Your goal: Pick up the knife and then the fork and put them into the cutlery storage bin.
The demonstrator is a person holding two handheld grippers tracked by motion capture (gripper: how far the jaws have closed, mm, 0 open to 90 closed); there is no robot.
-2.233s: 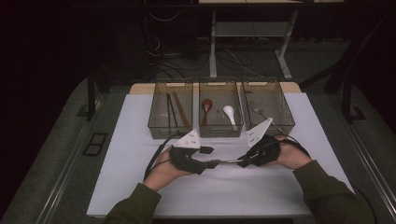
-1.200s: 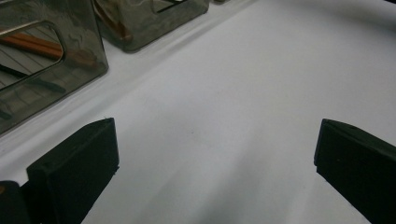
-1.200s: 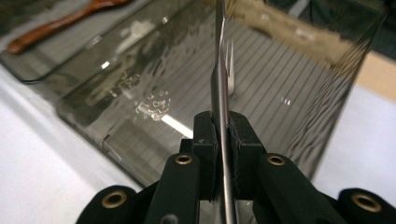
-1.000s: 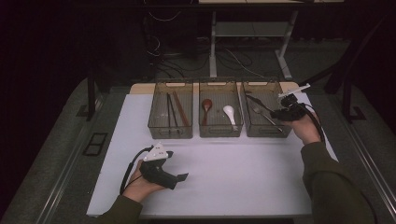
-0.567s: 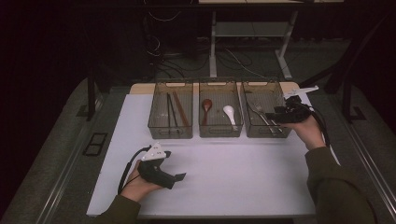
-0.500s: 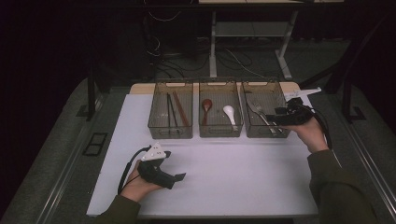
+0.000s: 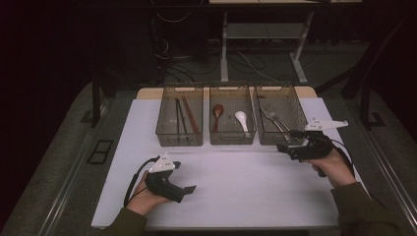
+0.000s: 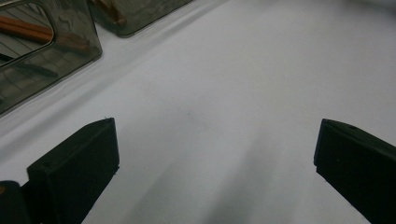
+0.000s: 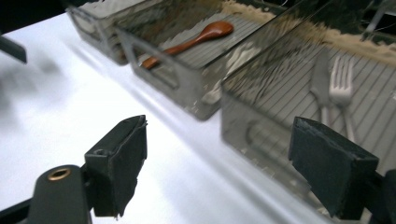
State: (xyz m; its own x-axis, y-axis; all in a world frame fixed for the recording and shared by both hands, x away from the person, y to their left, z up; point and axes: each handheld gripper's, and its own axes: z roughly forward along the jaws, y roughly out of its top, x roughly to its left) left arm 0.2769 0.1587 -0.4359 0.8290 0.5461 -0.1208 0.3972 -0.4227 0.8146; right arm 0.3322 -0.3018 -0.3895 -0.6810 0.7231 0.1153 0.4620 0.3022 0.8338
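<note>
Three smoky clear bins stand in a row at the back of the white table (image 7: 236, 187). The right bin (image 7: 296, 109) holds a metal fork (image 7: 273, 119), which the right gripper view shows beside a knife (image 9: 320, 79). My right gripper (image 7: 283, 147) hovers just in front of that bin; its jaws have just been opening and stand wide with nothing between them (image 9: 215, 158). My left gripper (image 7: 190, 189) rests at the near left, open over bare table (image 8: 215, 144).
The middle bin (image 7: 231, 139) holds a brown wooden spoon (image 7: 217, 111) and a white spoon (image 7: 242, 119). The left bin (image 7: 179, 140) holds chopsticks (image 7: 185, 116). Dark floor, cables and a table frame lie beyond the far edge.
My right gripper has drawn back from over the right bin to its front wall and its jaws have spread. The left gripper has stayed at the near left for the last second.
</note>
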